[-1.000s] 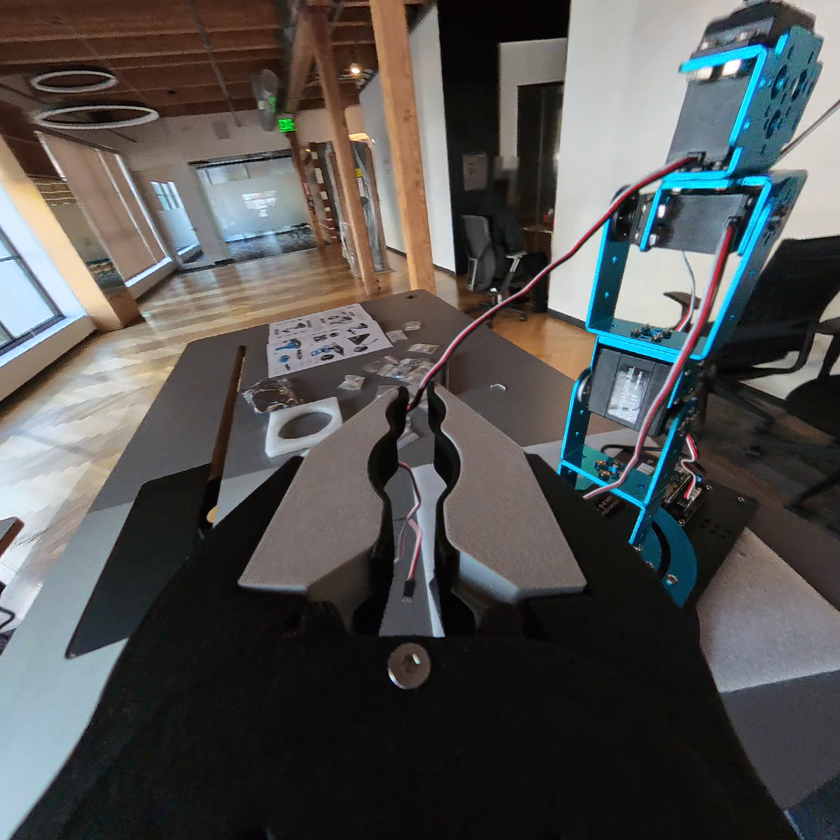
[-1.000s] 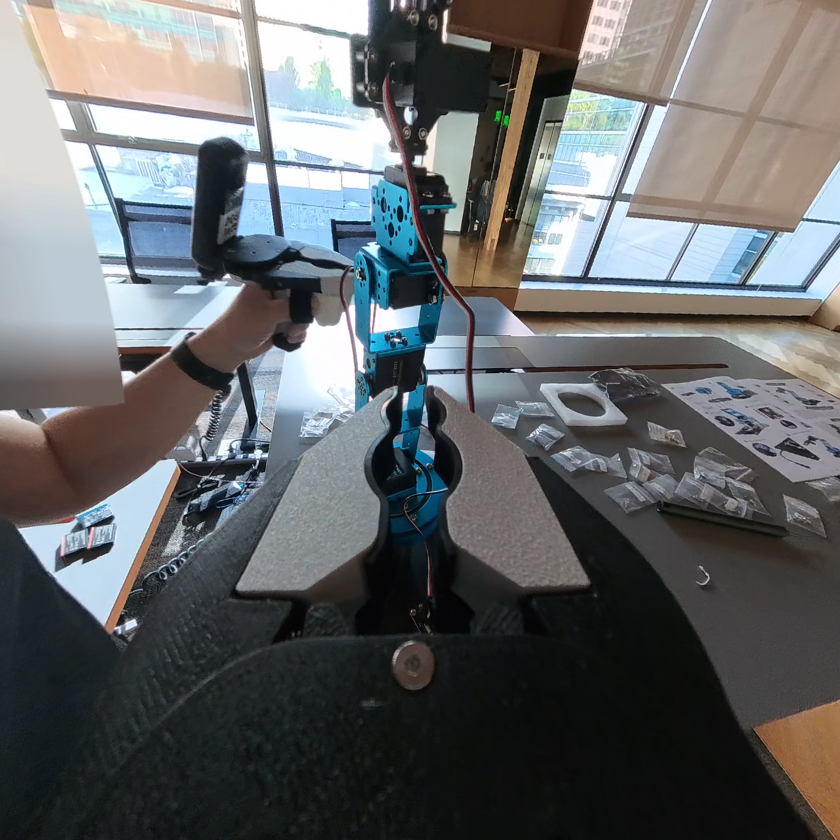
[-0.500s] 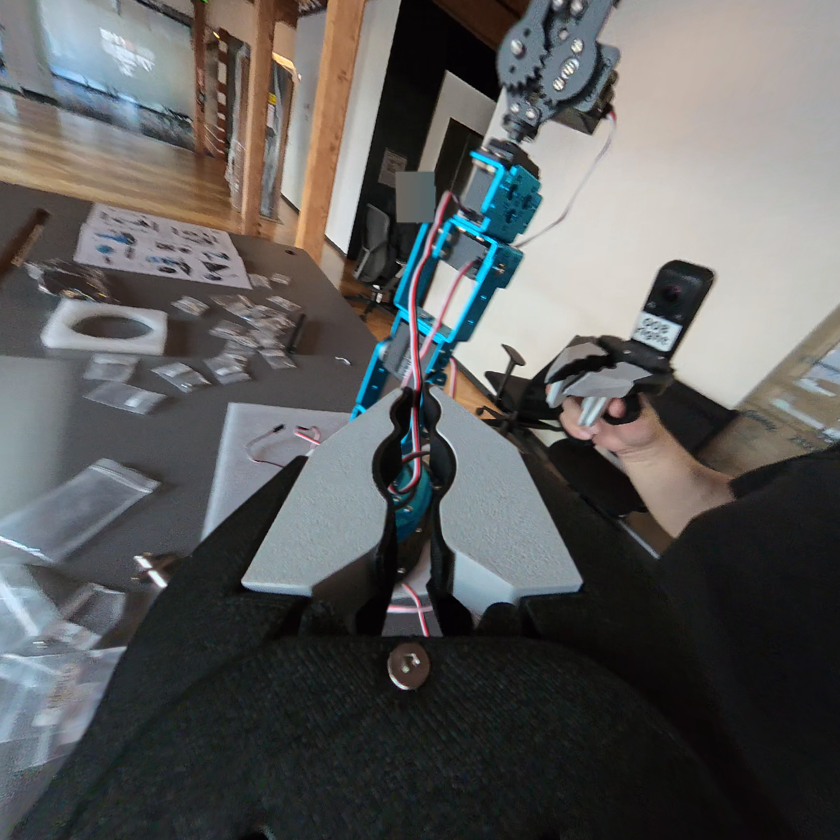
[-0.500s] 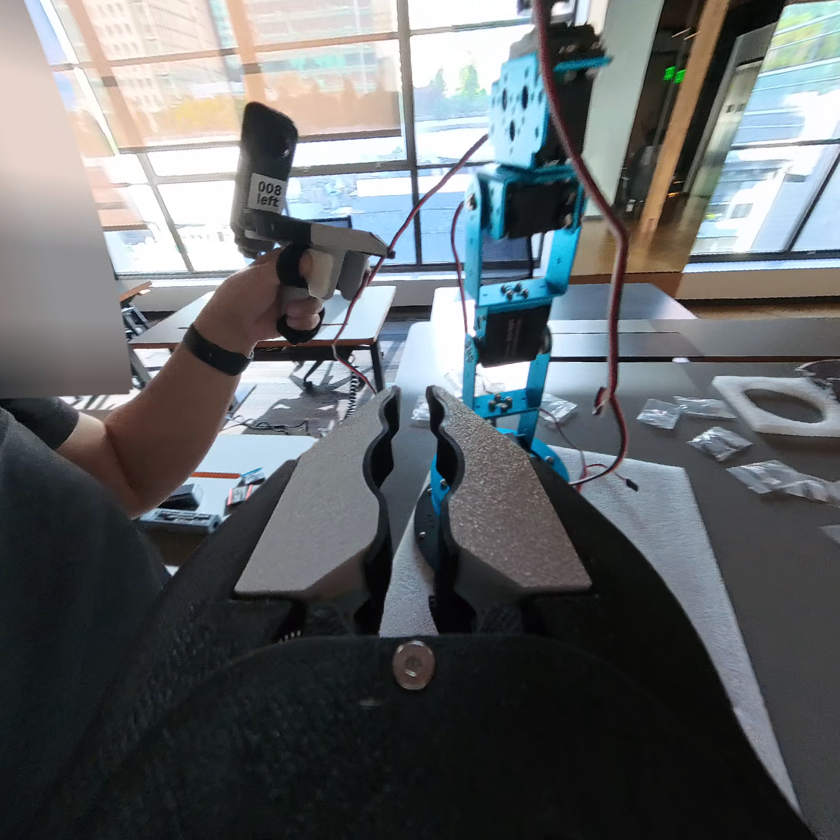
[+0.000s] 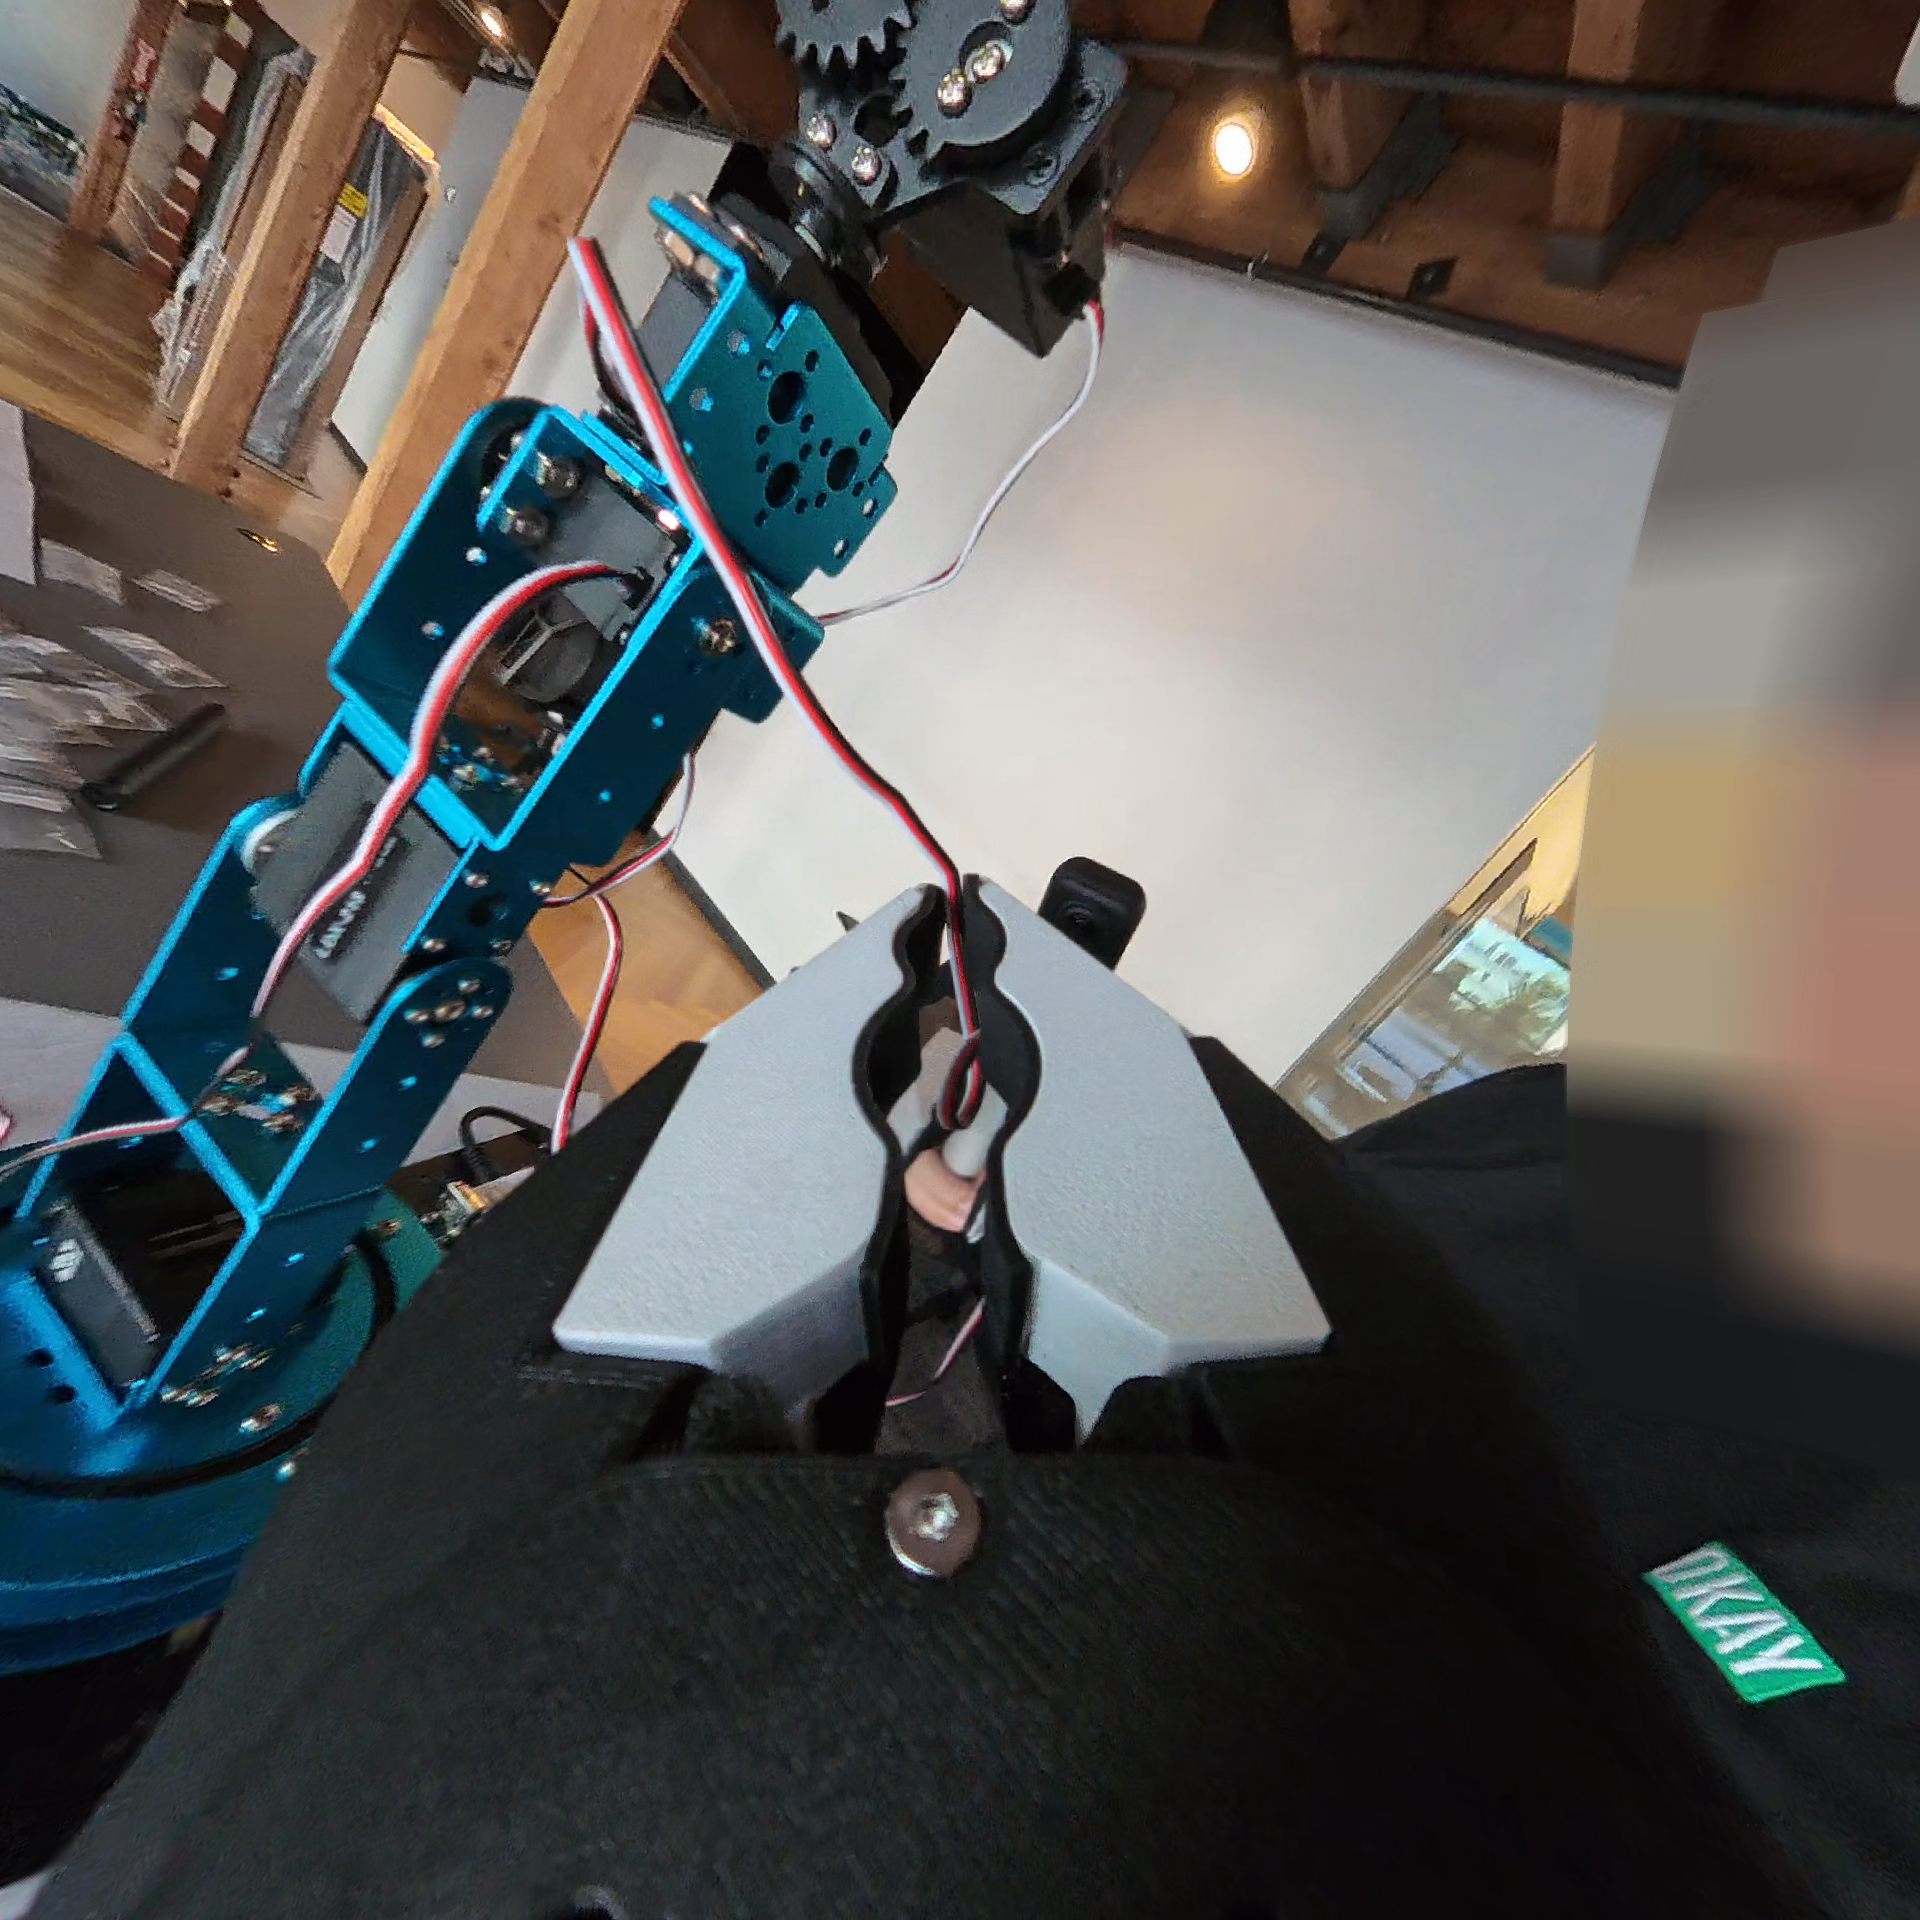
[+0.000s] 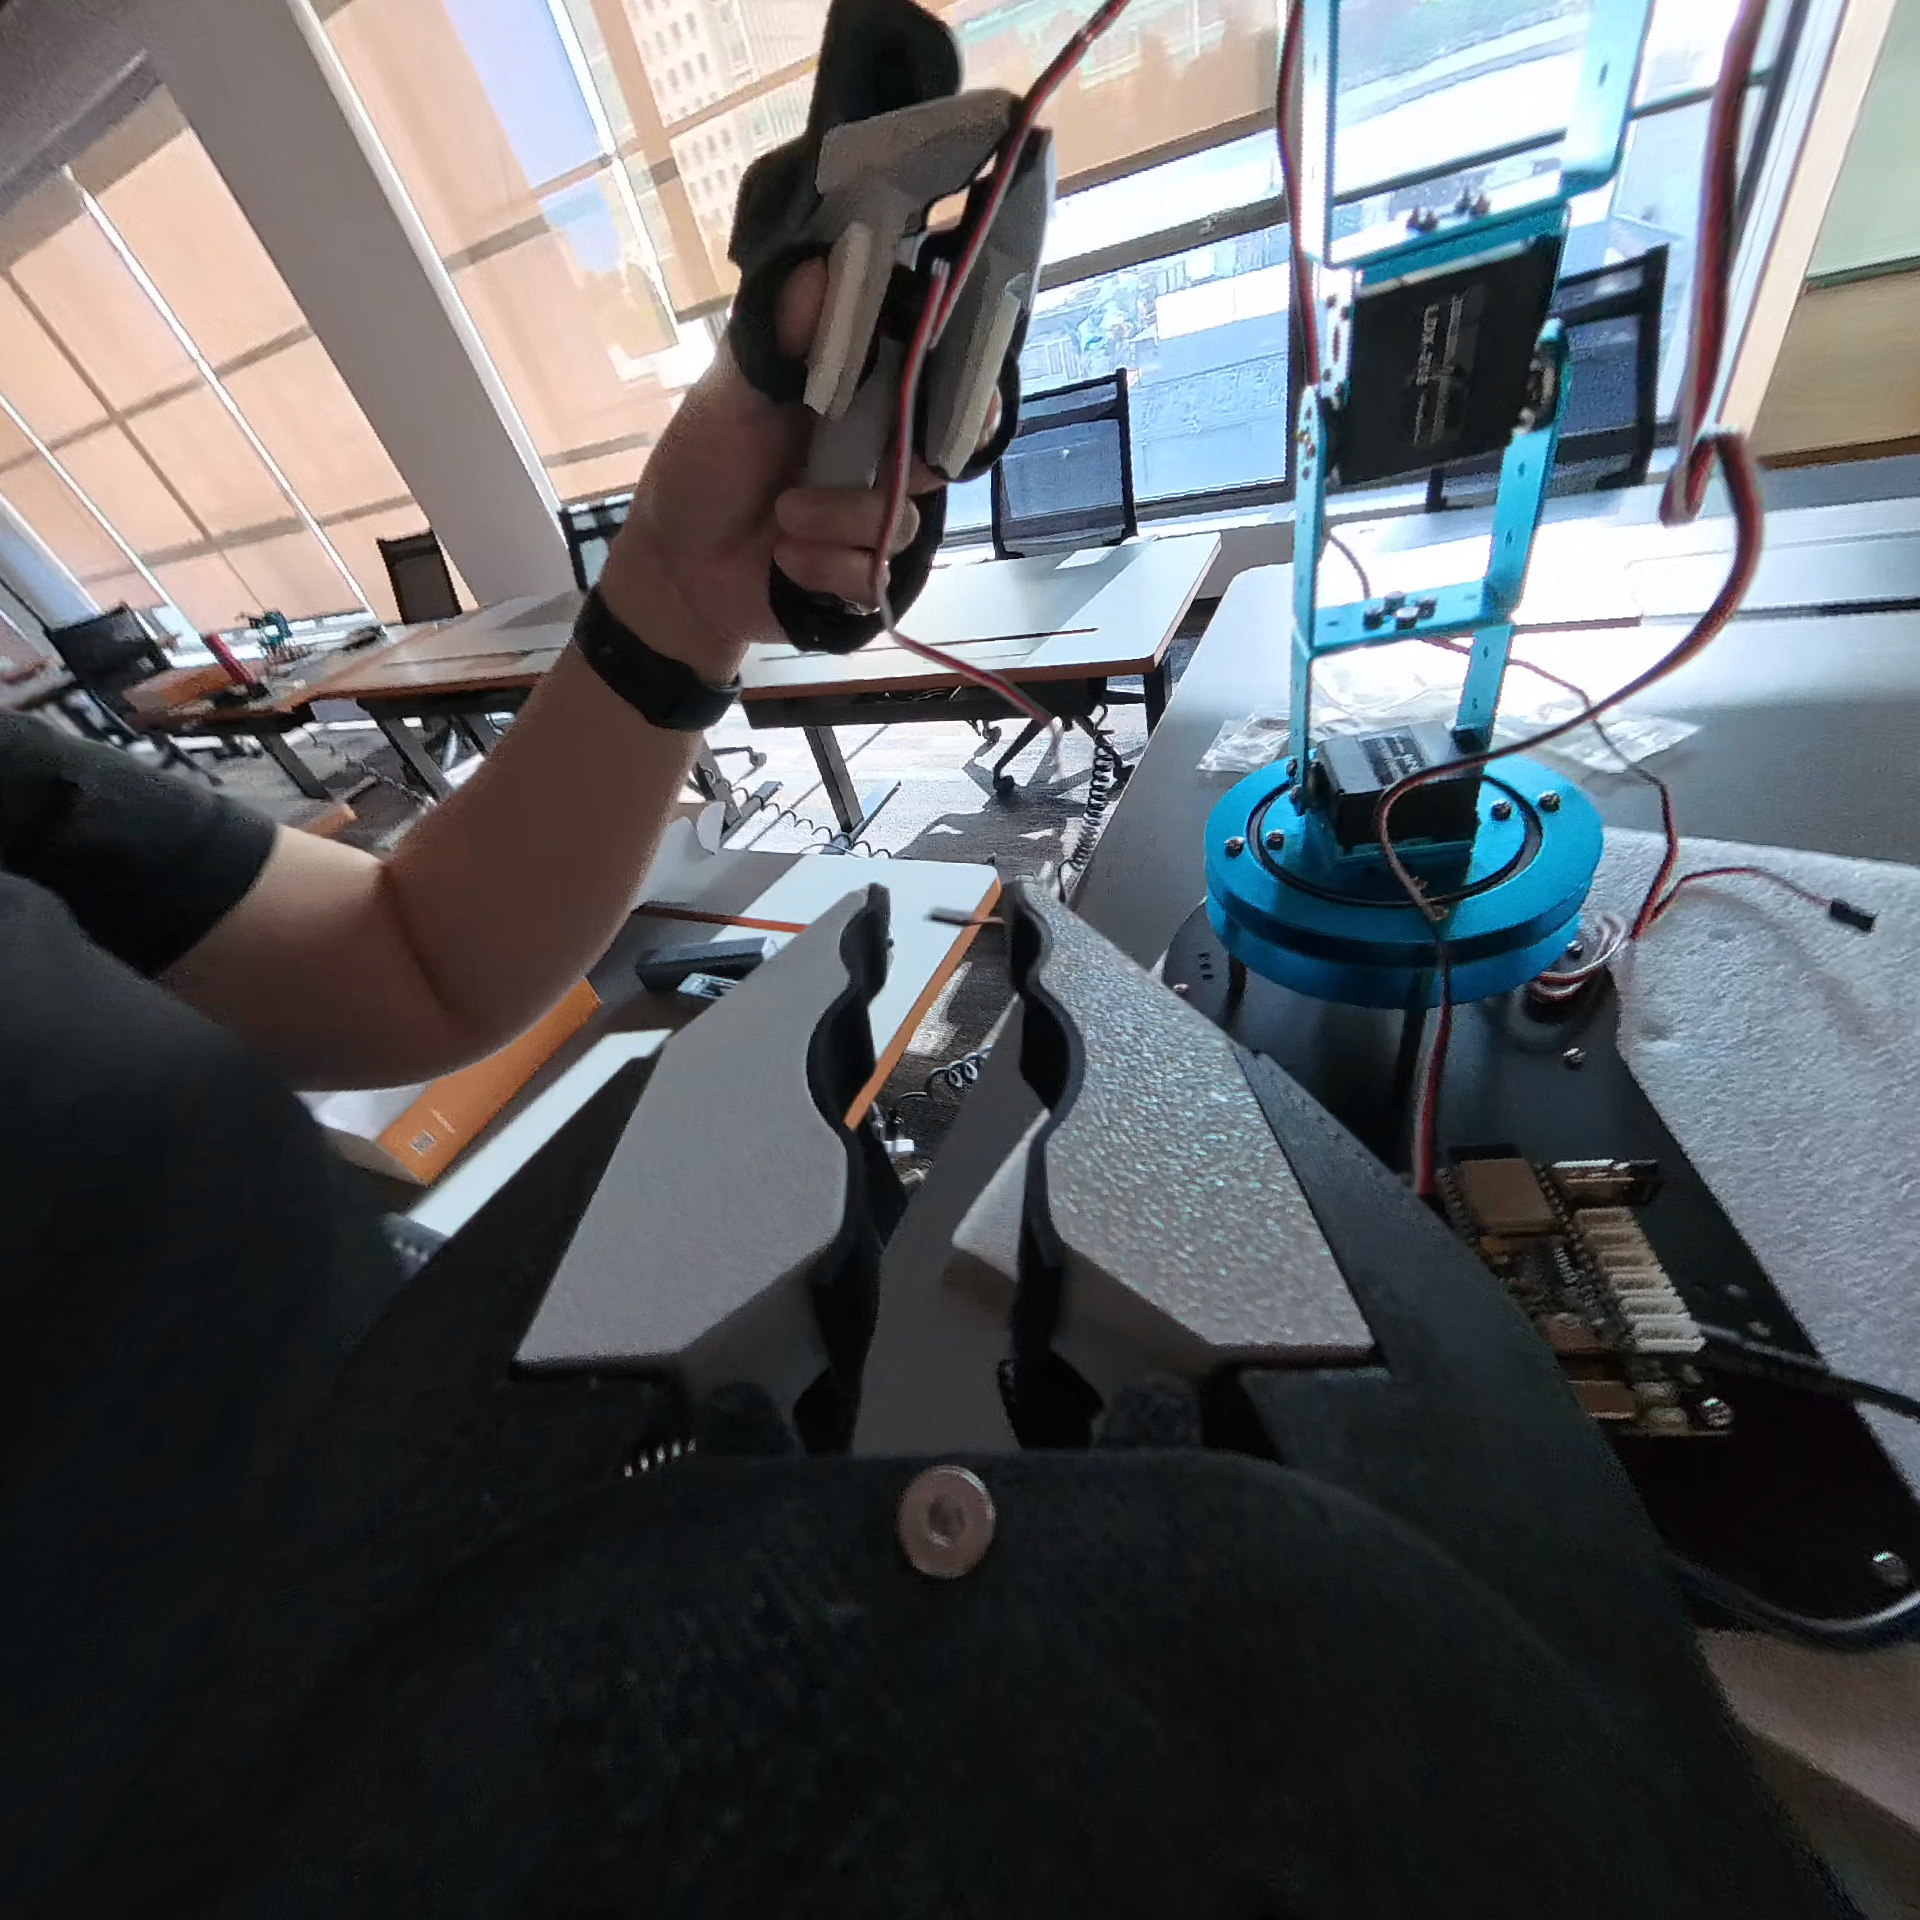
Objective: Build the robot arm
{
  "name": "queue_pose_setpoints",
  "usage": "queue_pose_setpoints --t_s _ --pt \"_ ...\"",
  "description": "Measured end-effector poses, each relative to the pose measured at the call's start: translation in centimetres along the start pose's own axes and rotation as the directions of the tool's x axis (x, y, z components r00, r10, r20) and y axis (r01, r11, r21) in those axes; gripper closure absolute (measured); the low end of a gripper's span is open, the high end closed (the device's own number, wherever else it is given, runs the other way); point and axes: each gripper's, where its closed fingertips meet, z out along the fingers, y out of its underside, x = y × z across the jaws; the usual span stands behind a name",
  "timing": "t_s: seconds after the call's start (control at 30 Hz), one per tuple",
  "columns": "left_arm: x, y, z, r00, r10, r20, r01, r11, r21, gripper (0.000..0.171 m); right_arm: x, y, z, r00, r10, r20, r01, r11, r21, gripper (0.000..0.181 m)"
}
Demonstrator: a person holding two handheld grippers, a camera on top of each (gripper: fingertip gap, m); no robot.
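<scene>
A blue metal robot arm kit (image 5: 499, 665) stands on its round blue base (image 6: 1392, 883) on a black plate. My left gripper (image 5: 958, 891) is shut on a red, white and black servo cable (image 5: 831, 707) that runs down from the arm's upper servo. The cable passes between the jaws and loops behind them. The right wrist view shows that gripper (image 6: 1023, 145) raised in a hand, left of the arm, with the cable (image 6: 914, 343) hanging from it. My right gripper (image 6: 945, 906) is open and empty, low in front of the base, touching nothing.
A control board (image 6: 1569, 1278) sits on the black plate right of my right gripper. White foam sheet (image 6: 1766, 997) lies under the plate. Small plastic bags (image 5: 62, 665) and a black rod (image 5: 156, 758) lie on the dark table. Desks and chairs (image 6: 1070, 468) stand behind. Left tips to right tips: about 15 centimeters.
My left gripper has swung up and back, drawing the cable away from the blue arm. My right gripper has dropped lower and left of the base, and its jaws have opened wider.
</scene>
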Motion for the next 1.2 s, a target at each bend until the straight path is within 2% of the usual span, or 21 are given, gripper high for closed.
queue_pose_setpoints --t_s 0.17,0.3,0.37,0.53,0.63,0.8,0.87,1.0,1.1,1.2 --pt "0.2 0.1 1.6 0.999 -0.035 0.028 0.035 0.999 0.003 0.17 1.7 -2.5 2.9 0.987 -0.159 0.002 0.159 0.986 0.045 0.128" --pt "0.8 -0.1 1.6 0.998 -0.04 0.038 0.039 0.999 0.021 0.17 1.7 -4.0 6.1 0.989 -0.129 0.073 0.12 0.986 0.114 0.12" --pt "0.9 -0.1 1.4 0.998 -0.017 0.052 0.017 1.0 0.008 0.17 1.2 -4.1 7.4 0.988 -0.095 0.119 0.079 0.988 0.135 0.127" --pt "1.1 -1.2 0.5 1.0 -0.012 0.026 0.011 0.999 0.04 0.17 -0.6 -3.1 9.3 0.967 -0.04 0.252 0.01 0.993 0.119 0.175" --pt "0.7 -1.7 -0.5 1.0 -0.002 0.027 0.0 0.998 0.055 0.17 -0.7 -2.8 9.6 0.966 -0.03 0.258 -0.007 0.99 0.14 0.181" --pt "-0.1 -1.9 -1.7 0.999 0.0 0.038 -0.003 0.998 0.057 0.171 -0.6 -2.8 9.0 0.972 -0.009 0.235 -0.039 0.979 0.198 0.181" --pt "0.0 -2.0 -1.7 1.0 -0.008 0.028 0.006 0.998 0.063 0.171 -0.2 -3.2 8.7 0.977 0.01 0.211 -0.058 0.973 0.223 0.171" --pt "0.3 -1.8 -1.0 1.0 -0.012 0.015 0.011 0.999 0.049 0.17 0.4 -4.4 8.4 0.983 0.013 0.182 -0.064 0.96 0.274 0.135" --pt "0.3 -1.5 -0.2 1.0 -0.009 0.018 0.009 0.999 0.045 0.17 0.4 -4.9 8.7 0.987 -0.069 0.148 0.024 0.958 0.287 0.125" --pt "0.4 -1.2 0.5 1.0 -0.03 0.006 0.03 0.998 0.048 0.17 -0.6 -5.0 9.2 0.974 -0.12 0.192 0.064 0.96 0.274 0.123"
